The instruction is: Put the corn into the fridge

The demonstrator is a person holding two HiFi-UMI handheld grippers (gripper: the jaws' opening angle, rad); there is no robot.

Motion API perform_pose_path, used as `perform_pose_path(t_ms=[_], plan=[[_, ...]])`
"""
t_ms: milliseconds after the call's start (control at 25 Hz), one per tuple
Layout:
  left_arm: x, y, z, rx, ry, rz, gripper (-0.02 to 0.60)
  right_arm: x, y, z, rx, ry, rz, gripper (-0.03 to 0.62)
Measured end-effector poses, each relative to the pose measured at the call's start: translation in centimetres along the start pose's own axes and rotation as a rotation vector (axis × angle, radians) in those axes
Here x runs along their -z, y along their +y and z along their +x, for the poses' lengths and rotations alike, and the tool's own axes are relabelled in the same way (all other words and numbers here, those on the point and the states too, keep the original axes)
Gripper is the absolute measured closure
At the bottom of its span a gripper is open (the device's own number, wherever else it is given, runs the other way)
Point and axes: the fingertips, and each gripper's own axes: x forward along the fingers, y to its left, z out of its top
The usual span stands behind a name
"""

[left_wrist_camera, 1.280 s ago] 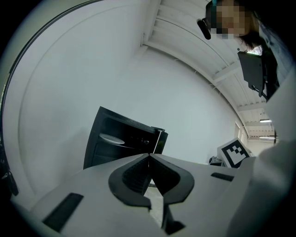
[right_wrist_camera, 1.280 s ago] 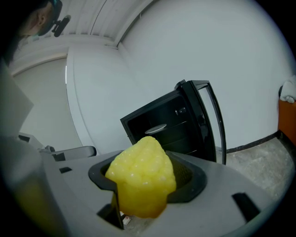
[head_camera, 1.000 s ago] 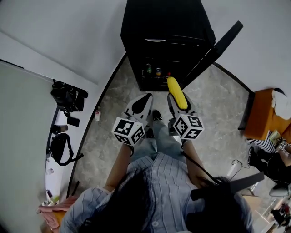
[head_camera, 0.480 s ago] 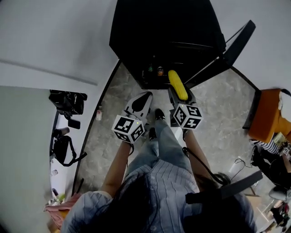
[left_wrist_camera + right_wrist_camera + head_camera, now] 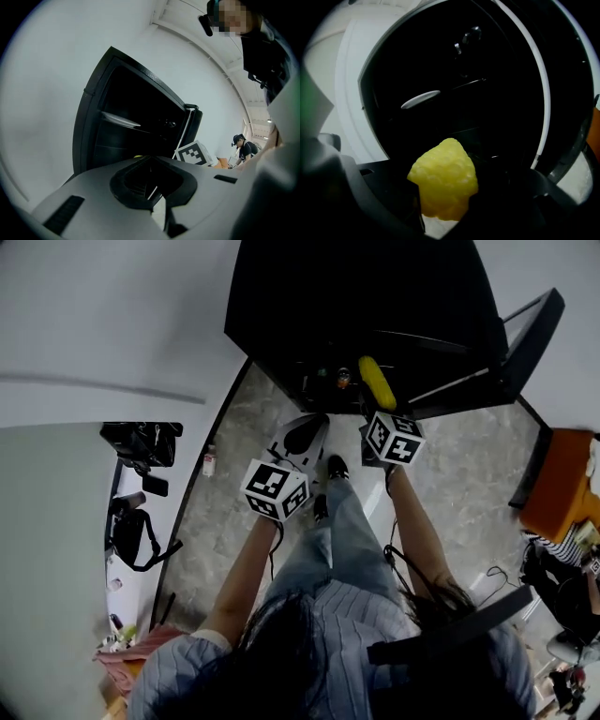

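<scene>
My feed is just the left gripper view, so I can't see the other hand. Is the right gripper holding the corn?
Observer: Yes. The right gripper view shows the right gripper shut on the yellow corn.
Operator: Where is it relative to the fridge?
Observer: In the head view, the corn's tip is at the open front of the fridge, whose door stands open on the right.
Operator: Anything on the shelf near it?
Observer: A small container stands just left of the corn; the rest is too dark to tell.
</scene>
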Motion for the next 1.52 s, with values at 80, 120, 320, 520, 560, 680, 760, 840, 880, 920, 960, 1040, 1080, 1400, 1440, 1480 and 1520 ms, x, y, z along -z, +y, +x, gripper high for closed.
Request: perform_pose_path(t_ms=[80,120,320,520,560,680,760,840,880,920,960,1040,1080,1400,1440,1480,1520], plan=[[0.4,0.5,0.3,-0.004,0.007,-0.002,0.573,0.5,-0.7,1.7,0.018,0.020,-0.013,0.332],[0.6,0.8,0.4,-0.006,0.012,-0.002,0.572,0.7,-1.0,2.4,0.028,0.031,-0.020,0.332],[1.3,2.5,0.6,-0.025,0.026,-0.016,0.573,1.7,-2.3,5.6,0.062,0.086,-0.046,0.332],[1.4,3.3,0.7,-0.042,0.027,-0.029,0.572,2.3,-3.3,7.0,0.085,0.114,-0.075,0.332],[1.5,3.4,0.8,-0.044,0.028,-0.030,0.572,2.4,-3.4,7.2,0.086,0.111,-0.082,0.332],[1.6,3.7,0.8,-0.050,0.028,-0.035,0.573,2.1,-3.5,7.9,0.086,0.098,-0.100,0.332],[1.8,3.9,0.8,-0.056,0.029,-0.040,0.573,2.0,-3.5,8.5,0.084,0.098,-0.125,0.332],[2.1,4.0,0.7,-0.061,0.035,-0.047,0.572,2.4,-3.6,9.2,0.085,0.119,-0.162,0.332],[2.4,4.0,0.8,-0.062,0.038,-0.050,0.572,2.7,-3.7,9.5,0.086,0.131,-0.178,0.332],[2.5,4.0,0.8,-0.062,0.042,-0.052,0.572,2.8,-3.8,9.8,0.087,0.135,-0.189,0.333],[2.7,4.0,0.8,-0.063,0.046,-0.051,0.572,2.7,-3.8,10.0,0.085,0.134,-0.194,0.333],[2.8,3.9,0.8,-0.063,0.049,-0.050,0.572,2.1,-3.9,10.3,0.079,0.127,-0.191,0.333],[2.7,3.9,0.8,-0.065,0.049,-0.051,0.572,1.8,-3.9,10.5,0.078,0.125,-0.192,0.333],[2.9,4.5,0.9,-0.083,0.051,-0.063,0.572,1.6,-4.3,12.1,0.098,0.149,-0.284,0.336],[2.9,4.6,0.9,-0.085,0.052,-0.063,0.573,1.5,-4.3,12.1,0.097,0.146,-0.294,0.336],[3.0,4.8,0.9,-0.088,0.053,-0.064,0.572,1.5,-4.2,12.1,0.097,0.143,-0.302,0.336],[3.0,4.9,0.9,-0.091,0.054,-0.066,0.572,1.4,-4.2,12.2,0.101,0.140,-0.313,0.336]])
